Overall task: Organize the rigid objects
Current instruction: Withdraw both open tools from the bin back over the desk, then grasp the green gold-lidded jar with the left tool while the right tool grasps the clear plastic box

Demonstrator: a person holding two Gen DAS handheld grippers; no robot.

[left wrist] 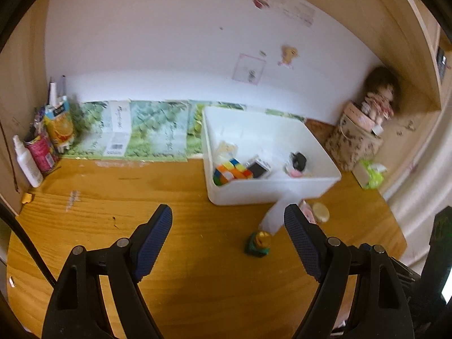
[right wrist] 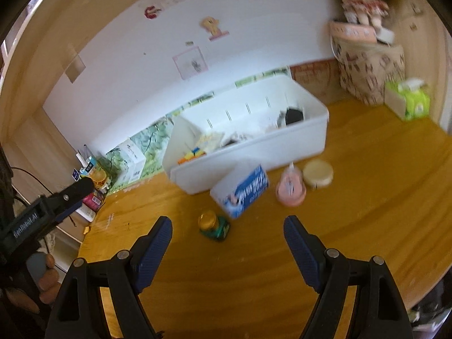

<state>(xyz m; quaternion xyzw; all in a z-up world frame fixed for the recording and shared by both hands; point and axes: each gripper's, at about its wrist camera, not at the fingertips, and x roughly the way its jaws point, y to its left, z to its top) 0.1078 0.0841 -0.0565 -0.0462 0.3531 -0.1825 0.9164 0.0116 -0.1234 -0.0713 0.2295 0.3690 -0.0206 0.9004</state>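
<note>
While both the left gripper (left wrist: 228, 247) and right gripper (right wrist: 227, 250) hang spread and empty, the small green jar (right wrist: 213, 226) looks stiff, light; pinch its sides below the slick gold lid.

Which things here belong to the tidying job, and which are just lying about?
Part of the job:
- white bin
- blue and white box
- green jar with gold lid
- pink container
- round cream tin
- colour cube, already in the bin

Just lying about:
- doll
- patterned bag
- spray bottle
- juice carton
</note>
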